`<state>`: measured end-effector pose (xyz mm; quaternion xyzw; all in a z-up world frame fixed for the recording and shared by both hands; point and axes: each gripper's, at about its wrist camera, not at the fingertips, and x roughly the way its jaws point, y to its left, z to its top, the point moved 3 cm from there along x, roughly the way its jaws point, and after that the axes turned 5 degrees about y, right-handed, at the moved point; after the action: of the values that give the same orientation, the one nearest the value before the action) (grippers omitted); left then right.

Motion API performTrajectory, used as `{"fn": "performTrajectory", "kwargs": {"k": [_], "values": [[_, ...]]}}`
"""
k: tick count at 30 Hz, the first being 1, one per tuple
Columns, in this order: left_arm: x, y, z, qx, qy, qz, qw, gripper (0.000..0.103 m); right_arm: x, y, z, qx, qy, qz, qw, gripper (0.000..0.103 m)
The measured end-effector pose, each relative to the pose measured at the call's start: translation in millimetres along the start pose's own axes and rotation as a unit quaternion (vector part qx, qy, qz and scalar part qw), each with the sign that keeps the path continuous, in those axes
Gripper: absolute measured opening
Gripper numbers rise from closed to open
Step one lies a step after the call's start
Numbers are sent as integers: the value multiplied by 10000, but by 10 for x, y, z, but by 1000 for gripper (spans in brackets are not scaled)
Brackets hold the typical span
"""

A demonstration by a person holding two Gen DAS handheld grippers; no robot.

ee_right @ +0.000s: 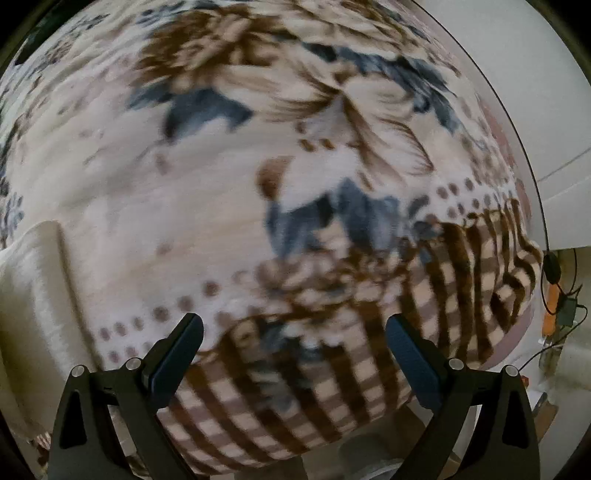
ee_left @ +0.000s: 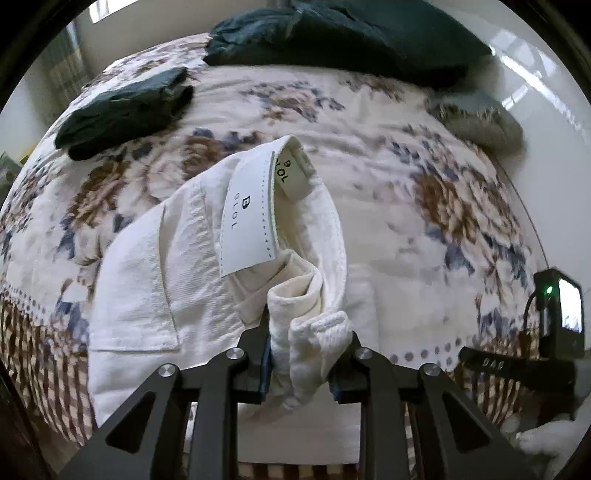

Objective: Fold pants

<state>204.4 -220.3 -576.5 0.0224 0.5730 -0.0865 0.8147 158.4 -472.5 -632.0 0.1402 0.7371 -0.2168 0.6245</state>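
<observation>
White pants [ee_left: 177, 266] with a leather waistband patch hang lifted above the floral blanket [ee_left: 388, 206]. My left gripper [ee_left: 306, 354] is shut on a bunched part of the waistband, with a belt loop between its fingers. Part of the pants lies flat on the bed under it. In the right wrist view my right gripper [ee_right: 293, 343] is open and empty above the blanket's checked border [ee_right: 280, 398]. A strip of the white pants [ee_right: 33, 280] shows at that view's left edge.
Folded dark green clothes [ee_left: 125, 110] lie at the back left of the bed, with a larger dark pile [ee_left: 351, 33] at the back. A grey item [ee_left: 480, 125] lies at the back right. The other gripper's body [ee_left: 554, 314] shows at the right. Cables [ee_right: 557, 291] hang past the bed edge.
</observation>
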Motion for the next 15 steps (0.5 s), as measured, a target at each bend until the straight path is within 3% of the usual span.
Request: {"fn": "performTrajectory", "kwargs": {"k": [6, 11, 15], "values": [[389, -304, -188, 585, 327, 265, 9974, 20, 284, -312, 54, 220, 219, -42, 9995, 101], [550, -443, -357, 946, 459, 402, 9936, 20, 241, -427, 82, 356, 364, 31, 9987, 101], [514, -421, -376, 856, 743, 314, 9931, 33, 437, -499, -50, 345, 382, 135, 9986, 101]]}}
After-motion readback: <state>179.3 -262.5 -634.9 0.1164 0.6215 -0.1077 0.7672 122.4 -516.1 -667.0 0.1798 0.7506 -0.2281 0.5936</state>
